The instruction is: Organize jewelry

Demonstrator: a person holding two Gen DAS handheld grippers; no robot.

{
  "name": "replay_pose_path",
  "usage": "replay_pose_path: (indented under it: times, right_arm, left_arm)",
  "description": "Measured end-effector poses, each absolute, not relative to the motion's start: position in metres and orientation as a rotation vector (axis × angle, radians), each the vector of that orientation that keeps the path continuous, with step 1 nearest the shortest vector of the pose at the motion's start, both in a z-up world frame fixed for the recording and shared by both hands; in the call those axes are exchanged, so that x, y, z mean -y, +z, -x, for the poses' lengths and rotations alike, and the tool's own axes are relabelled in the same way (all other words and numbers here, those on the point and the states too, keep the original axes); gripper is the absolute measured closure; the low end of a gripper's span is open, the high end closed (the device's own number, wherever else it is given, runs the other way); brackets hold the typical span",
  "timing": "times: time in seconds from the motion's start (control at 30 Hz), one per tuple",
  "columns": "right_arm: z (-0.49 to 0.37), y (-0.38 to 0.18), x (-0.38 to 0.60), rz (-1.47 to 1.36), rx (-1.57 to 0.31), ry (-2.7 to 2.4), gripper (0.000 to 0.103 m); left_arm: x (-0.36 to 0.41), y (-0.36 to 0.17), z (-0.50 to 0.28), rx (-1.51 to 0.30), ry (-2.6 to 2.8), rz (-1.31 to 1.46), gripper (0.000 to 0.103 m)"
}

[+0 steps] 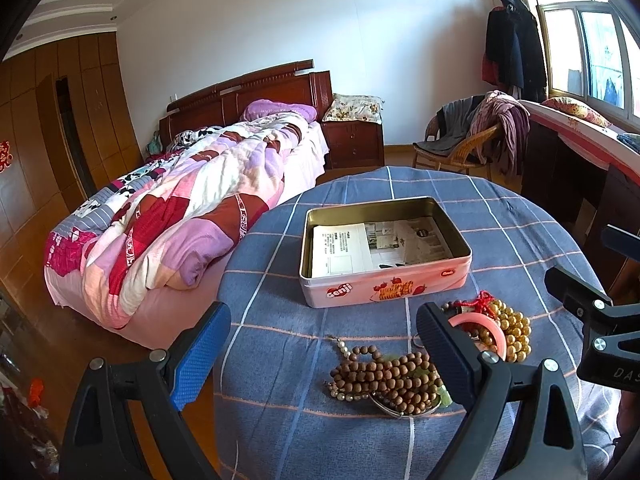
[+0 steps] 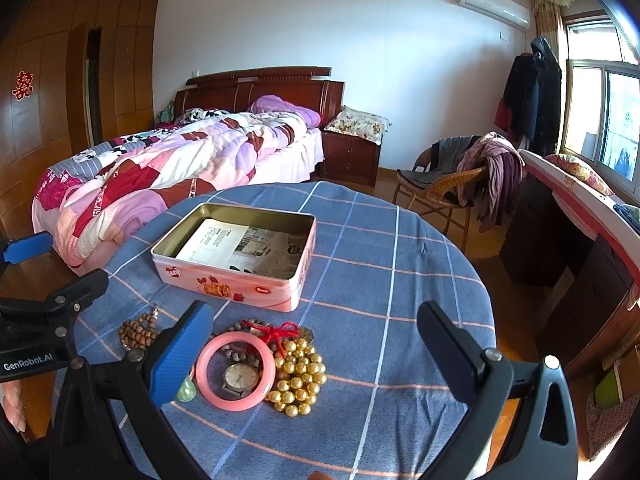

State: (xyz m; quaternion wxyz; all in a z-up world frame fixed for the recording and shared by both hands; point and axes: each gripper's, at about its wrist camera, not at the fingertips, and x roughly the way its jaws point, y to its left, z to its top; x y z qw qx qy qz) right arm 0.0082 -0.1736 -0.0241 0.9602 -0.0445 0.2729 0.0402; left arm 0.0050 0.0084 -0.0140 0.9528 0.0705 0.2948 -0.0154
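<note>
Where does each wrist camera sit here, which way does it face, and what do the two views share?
Left wrist: behind the open left gripper, facing the tin over the wooden beads; right gripper at the right edge.
Right wrist: behind the open right gripper, over the pink bangle and gold beads; left gripper at the left edge.
Shared: tin, jewelry, bed.

I'm seeing a bed [image 2: 180,160] lying behind the table, a patchwork quilt [image 1: 180,208] covering it. A wicker chair [image 2: 444,188] is standing by the window [image 2: 604,120], clothes [image 2: 492,164] draping over it.
</note>
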Motion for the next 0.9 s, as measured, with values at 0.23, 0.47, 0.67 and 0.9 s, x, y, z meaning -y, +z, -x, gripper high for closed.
replay_pose_path:
  times: [0.23,0.47,0.67,0.9]
  right_arm:
    - [-0.012,-0.049,0.178,0.121,-0.598,0.060,0.000]
    - [-0.019,-0.066,0.191,0.107,-0.648,0.068,0.000]
    - [-0.020,-0.071,0.196,0.094,-0.662,0.071,0.000]
    - [-0.021,-0.075,0.196,0.109,-0.658,0.081,0.000]
  left_arm:
    - [-0.012,-0.032,-0.016,-0.662,-0.046,-0.132,0.009]
    - [0.000,-0.058,-0.015,-0.724,-0.058,-0.169,0.009]
    - [0.008,-0.080,-0.019,-0.780,-0.117,-0.155,0.009]
    - [0.011,-0.092,-0.025,-0.789,-0.207,-0.127,0.048]
